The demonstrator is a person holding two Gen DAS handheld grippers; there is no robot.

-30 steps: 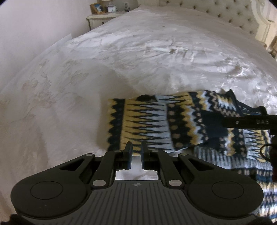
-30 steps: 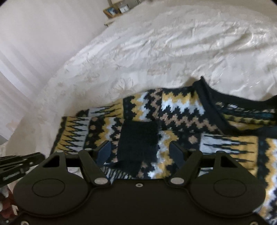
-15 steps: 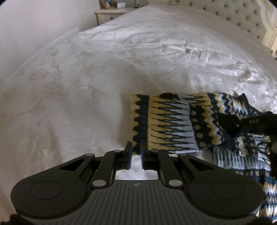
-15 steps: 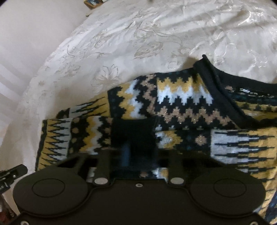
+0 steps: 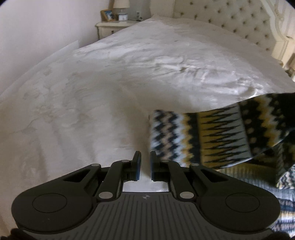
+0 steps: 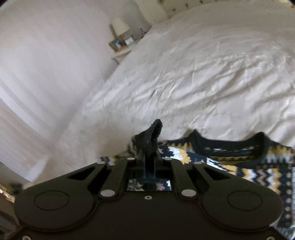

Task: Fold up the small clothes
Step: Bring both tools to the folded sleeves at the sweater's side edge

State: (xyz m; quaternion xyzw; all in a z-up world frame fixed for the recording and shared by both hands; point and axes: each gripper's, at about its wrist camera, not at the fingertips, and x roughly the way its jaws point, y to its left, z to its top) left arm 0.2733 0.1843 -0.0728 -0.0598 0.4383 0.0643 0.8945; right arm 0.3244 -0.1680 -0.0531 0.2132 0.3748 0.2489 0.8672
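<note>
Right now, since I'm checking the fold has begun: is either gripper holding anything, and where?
The right gripper pinches the sweater by its dark sleeve cuff. The left gripper is shut and holds nothing.

R gripper (image 6: 147,157) jaws clamp dark sleeve cuff (image 6: 154,136) (sweater (image 6: 230,166) on bed (image 6: 202,73))

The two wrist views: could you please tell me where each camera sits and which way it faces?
Left wrist: sits on the left gripper, facing across the bed toward the tufted headboard; jaws shut on nothing.
Right wrist: sits on the right gripper, facing the nightstand; jaws clamp the sweater's dark cuff.
Shared: patterned sweater, bed, nightstand with lamp.
</note>
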